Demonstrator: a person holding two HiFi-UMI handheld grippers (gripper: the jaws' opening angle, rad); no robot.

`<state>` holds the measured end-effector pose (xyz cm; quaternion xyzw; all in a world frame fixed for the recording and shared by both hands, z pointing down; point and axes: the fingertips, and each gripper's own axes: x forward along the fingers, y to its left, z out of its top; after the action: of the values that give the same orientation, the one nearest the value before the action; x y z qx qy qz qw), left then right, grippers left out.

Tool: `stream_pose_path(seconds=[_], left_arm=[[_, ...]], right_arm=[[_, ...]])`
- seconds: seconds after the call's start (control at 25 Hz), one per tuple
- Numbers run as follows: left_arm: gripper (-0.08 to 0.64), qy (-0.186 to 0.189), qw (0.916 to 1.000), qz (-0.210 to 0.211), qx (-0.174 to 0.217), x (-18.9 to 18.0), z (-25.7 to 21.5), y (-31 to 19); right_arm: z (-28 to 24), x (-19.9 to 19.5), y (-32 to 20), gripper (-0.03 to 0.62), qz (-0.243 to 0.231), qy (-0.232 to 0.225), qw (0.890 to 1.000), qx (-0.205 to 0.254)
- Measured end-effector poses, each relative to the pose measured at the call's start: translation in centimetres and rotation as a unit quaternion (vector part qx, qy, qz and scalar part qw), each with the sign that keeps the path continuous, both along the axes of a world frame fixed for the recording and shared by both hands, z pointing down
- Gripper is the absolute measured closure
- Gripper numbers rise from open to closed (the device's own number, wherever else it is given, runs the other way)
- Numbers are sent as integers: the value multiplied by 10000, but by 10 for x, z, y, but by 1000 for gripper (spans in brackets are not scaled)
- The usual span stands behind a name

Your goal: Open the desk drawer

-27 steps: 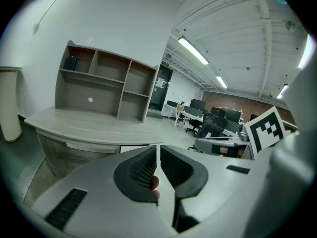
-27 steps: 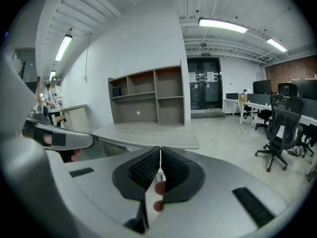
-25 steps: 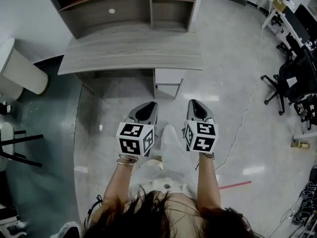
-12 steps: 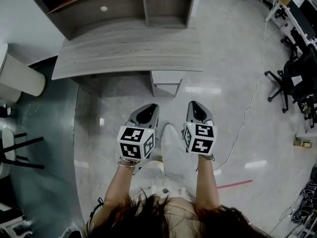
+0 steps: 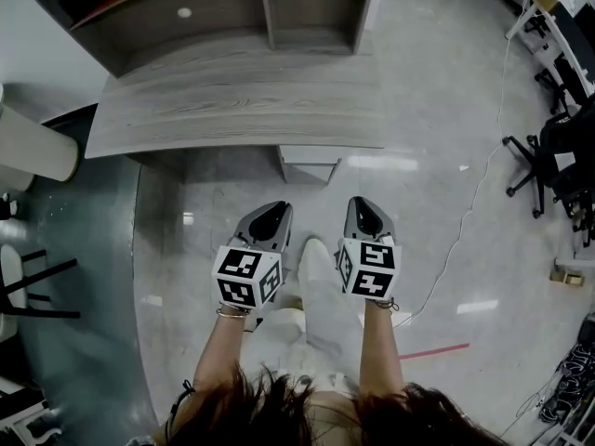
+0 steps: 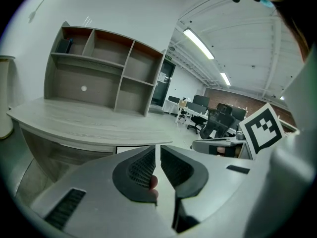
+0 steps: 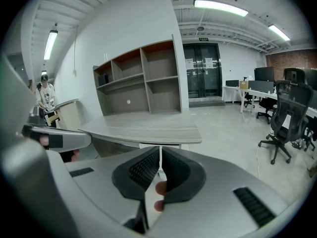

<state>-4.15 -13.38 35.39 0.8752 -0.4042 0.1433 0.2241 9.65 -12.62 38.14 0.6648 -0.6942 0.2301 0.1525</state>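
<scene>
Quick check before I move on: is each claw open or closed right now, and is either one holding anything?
Left claw: closed, holding nothing.
Right claw: closed, holding nothing.

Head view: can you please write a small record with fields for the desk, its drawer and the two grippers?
desk: grey wood-grain desk, open grey shelf unit at its back
drawer: white drawer front under the desk's front edge, looks closed
left gripper: shut, empty, short of the drawer
right gripper: shut, empty, short of the drawer
</scene>
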Motion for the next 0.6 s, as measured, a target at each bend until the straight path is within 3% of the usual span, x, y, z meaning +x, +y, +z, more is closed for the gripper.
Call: stream_pose_path(seconds=[0.6], left_arm=[[528, -172, 9994, -243, -199, -10, 54, -52]], right_arm=[[57, 6, -50, 566, -125, -9, 9987, -499]])
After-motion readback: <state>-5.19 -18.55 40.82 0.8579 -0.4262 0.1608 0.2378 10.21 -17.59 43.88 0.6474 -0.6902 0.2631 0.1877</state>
